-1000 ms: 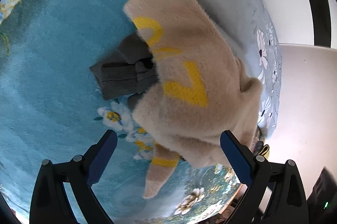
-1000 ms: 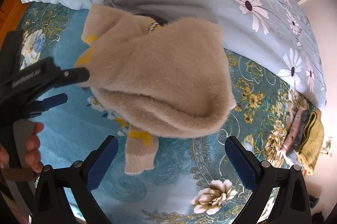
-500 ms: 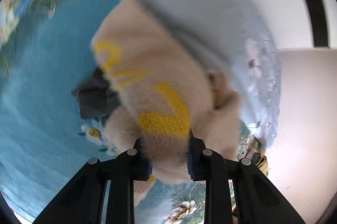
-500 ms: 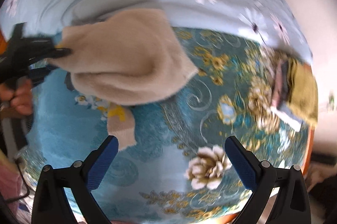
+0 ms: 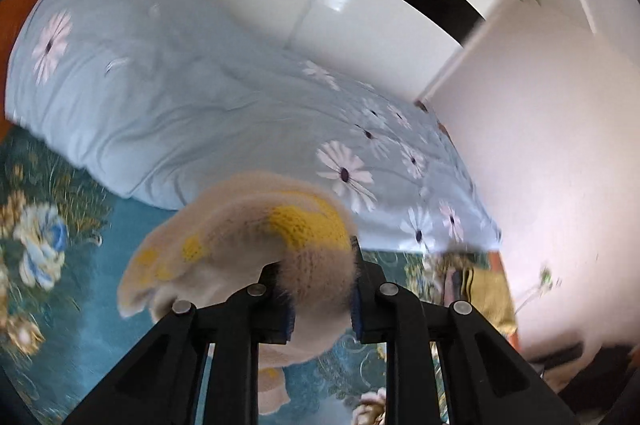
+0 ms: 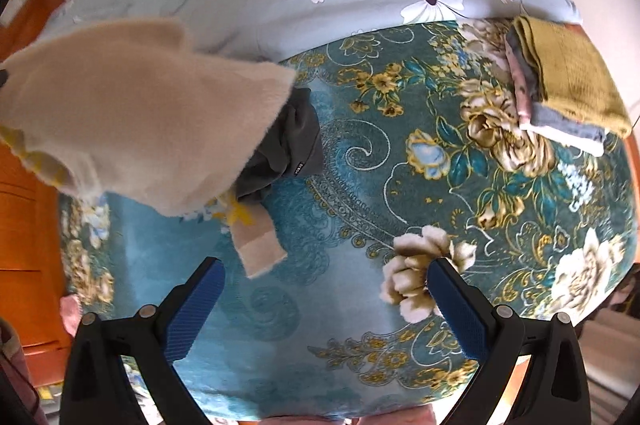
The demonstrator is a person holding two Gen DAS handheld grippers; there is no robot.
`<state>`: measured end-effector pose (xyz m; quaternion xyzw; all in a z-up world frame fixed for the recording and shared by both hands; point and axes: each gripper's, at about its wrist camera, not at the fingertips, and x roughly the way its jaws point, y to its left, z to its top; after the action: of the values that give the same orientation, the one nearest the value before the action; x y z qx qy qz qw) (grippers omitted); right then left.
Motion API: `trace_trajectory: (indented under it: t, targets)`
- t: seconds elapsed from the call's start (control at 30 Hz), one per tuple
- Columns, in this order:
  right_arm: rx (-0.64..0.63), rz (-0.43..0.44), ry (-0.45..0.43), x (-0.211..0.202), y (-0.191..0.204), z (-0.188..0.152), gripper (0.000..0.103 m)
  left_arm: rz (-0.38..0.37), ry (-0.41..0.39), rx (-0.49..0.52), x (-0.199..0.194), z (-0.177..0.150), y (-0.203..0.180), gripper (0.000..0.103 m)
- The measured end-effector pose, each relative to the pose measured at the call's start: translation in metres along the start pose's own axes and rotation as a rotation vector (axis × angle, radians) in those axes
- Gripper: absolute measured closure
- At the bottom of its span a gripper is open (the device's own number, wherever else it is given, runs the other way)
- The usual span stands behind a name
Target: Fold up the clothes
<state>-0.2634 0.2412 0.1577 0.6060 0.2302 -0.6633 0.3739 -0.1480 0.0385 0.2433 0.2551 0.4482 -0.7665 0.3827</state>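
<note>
Beige fuzzy sweater (image 5: pixel 248 249), loose a second ago, is now lifted off the bed (image 6: pixel 280 289), clamped in left gripper (image 5: pixel 318 289) fingers; right gripper (image 6: pixel 324 305) fingers remain apart, holding nothing.

beige-and-yellow sweater (image 5: pixel 256 237), teal floral blanket (image 6: pixel 360 165)

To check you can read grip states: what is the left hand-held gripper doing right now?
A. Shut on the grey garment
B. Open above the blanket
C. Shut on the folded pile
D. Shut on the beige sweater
D: in the left wrist view the left hand-held gripper is closed on the fuzzy beige sweater, which bulges out between its fingers.
</note>
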Motion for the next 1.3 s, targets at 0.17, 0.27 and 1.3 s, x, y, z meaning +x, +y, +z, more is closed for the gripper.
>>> trace_trajectory:
  t: [0.17, 0.27, 1.3]
  targets:
    - [0.051, 0.056, -0.061, -0.024, -0.06, -0.014, 0.001, -0.023, -0.045, 0.163, -0.026, -0.004, -0.068, 0.081]
    - [0.1, 0.045, -0.096, -0.036, -0.107, -0.025, 0.001, -0.056, -0.08, 0.248, -0.043, -0.006, -0.108, 0.082]
    - [0.057, -0.028, 0.02, -0.007, -0.118, -0.045, 0.001, 0.37, 0.319, -0.588, -0.033, -0.26, 0.258, 0.082]
